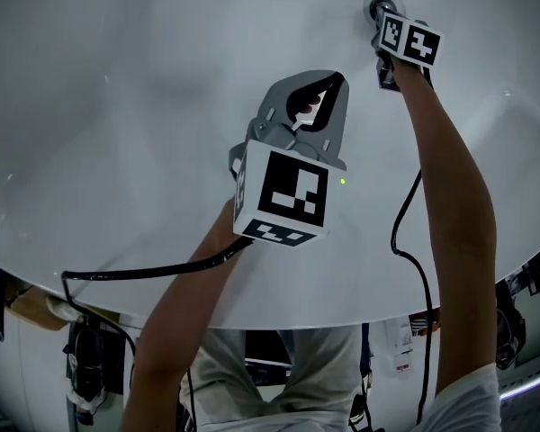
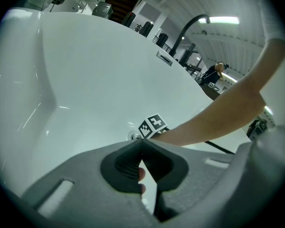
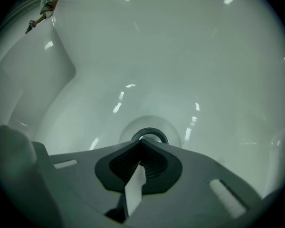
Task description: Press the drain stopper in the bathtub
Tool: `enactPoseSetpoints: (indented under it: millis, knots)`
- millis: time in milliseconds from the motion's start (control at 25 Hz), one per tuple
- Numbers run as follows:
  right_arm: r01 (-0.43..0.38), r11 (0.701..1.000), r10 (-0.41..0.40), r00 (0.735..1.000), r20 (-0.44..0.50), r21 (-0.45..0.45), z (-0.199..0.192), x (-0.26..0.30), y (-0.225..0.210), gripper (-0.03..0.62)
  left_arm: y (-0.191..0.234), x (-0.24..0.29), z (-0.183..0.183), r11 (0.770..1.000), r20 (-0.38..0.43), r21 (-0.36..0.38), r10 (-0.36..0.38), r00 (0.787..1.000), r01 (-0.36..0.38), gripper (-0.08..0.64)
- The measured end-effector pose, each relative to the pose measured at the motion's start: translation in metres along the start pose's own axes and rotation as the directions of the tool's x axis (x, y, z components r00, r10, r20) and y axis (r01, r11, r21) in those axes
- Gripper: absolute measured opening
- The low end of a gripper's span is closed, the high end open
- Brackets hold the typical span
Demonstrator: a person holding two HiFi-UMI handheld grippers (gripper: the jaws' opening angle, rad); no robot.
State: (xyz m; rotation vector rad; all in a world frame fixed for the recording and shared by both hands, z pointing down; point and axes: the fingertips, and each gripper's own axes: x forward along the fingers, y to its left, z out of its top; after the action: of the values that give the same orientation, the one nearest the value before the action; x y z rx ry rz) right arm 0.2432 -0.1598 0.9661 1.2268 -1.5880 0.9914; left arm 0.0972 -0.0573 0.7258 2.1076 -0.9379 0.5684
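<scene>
Right tongs (image 3: 142, 144), tips pinched together, at the drain stopper (image 3: 150, 136). Left tongs (image 2: 141, 145) (pinched too, empty) hover; only their view catches the faucet (image 2: 189, 26).

The drain stopper (image 3: 149, 137) is a small round shiny metal cap with a dark ring around it. It sits in a shallow round dip in the floor of the bathtub (image 3: 180, 56), which is glossy white with smooth curved walls. Can't really tell if the stopper's popped up or pushed down, since its lower half is hidden.
</scene>
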Motion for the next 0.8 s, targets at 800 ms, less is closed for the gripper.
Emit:
enactPoseSetpoints:
  millis: [800]
  knots:
    - [-0.108,0.993,0.113,0.981,0.158,-0.042,0.014,-0.112,0.101,0.003,-0.006,-0.097,0.042,0.998,0.067,0.028,0.062,0.996,-0.064,0.002]
